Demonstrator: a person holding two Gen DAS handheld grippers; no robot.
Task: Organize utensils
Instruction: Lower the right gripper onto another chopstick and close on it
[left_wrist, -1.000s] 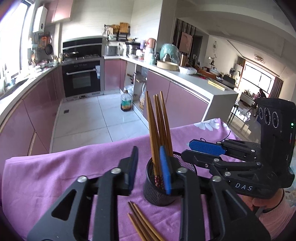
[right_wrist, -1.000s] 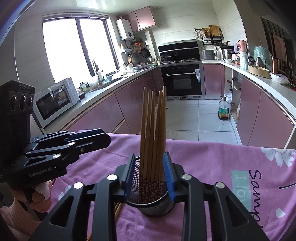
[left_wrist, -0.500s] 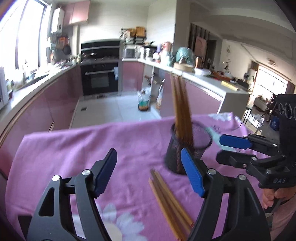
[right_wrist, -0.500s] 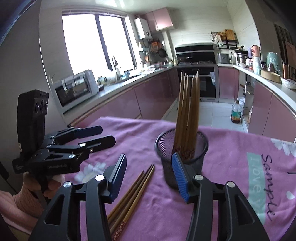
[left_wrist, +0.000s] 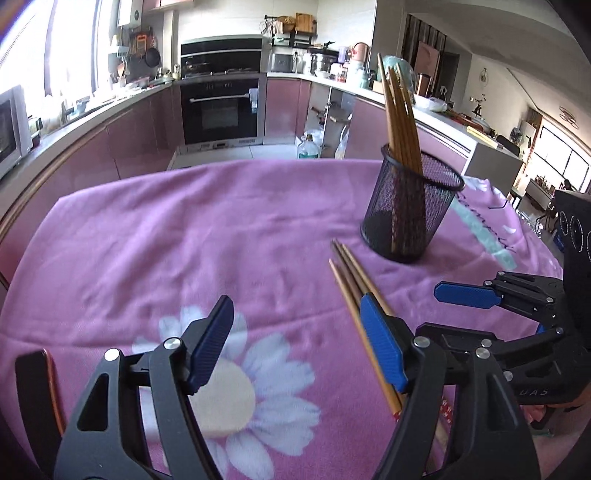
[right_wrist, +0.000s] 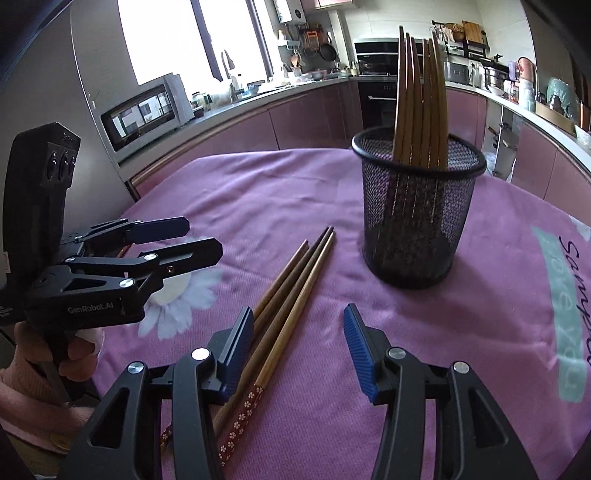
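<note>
From the left wrist view we see the left claw (left_wrist: 295, 345) released and empty, hanging over the daisy print near the close edge of the surface (left_wrist: 155, 236). The loose chopsticks (left_wrist: 351, 280) lie just beside its right pad, short of the mesh cup (left_wrist: 410, 214), which stands toward the far right corner holding more sticks. We judge them light, stiff and smooth, apt to roll or slip. Their patterned ends are hidden behind the claw.

From the right wrist view the right claw (right_wrist: 299, 347) is also released, nothing gripped; the chopsticks (right_wrist: 291, 291) pass by its left pad. We count 3, perhaps 4; overlap hides this. We would pinch near the middle, across all shafts together. The cup (right_wrist: 417, 218) bottom is obscured by mesh.
</note>
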